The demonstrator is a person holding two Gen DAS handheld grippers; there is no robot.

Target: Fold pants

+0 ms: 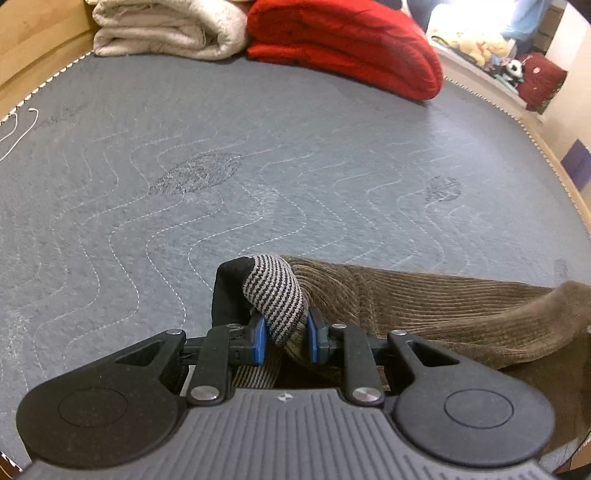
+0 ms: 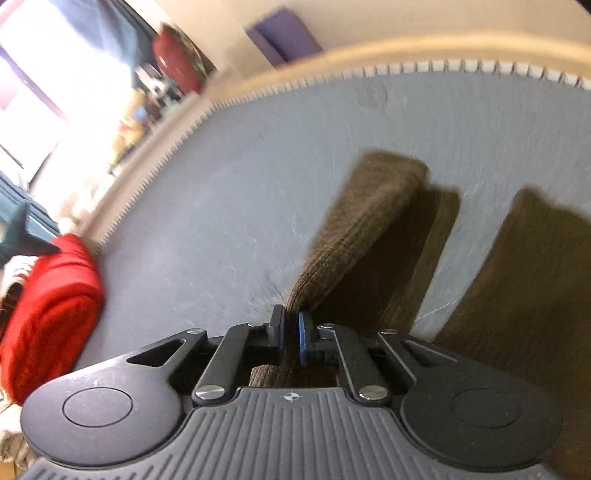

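The brown corduroy pants [image 1: 443, 306] lie on the grey quilted mat [image 1: 258, 155]. My left gripper [image 1: 284, 334] is shut on the pants' waistband, where the black-and-white striped lining [image 1: 277, 291] folds out between the blue pads. In the blurred right wrist view my right gripper [image 2: 291, 334] is shut on a raised fold of the pants [image 2: 354, 236]. One leg runs away from it over the mat [image 2: 240, 184]. The other leg [image 2: 524, 280] lies flat at the right.
A folded cream blanket [image 1: 166, 29] and a folded red blanket [image 1: 351, 44] sit at the mat's far edge. The red blanket also shows at the left of the right wrist view [image 2: 48, 314]. A wooden frame [image 1: 569, 192] borders the mat. Stuffed toys [image 1: 476, 44] sit beyond.
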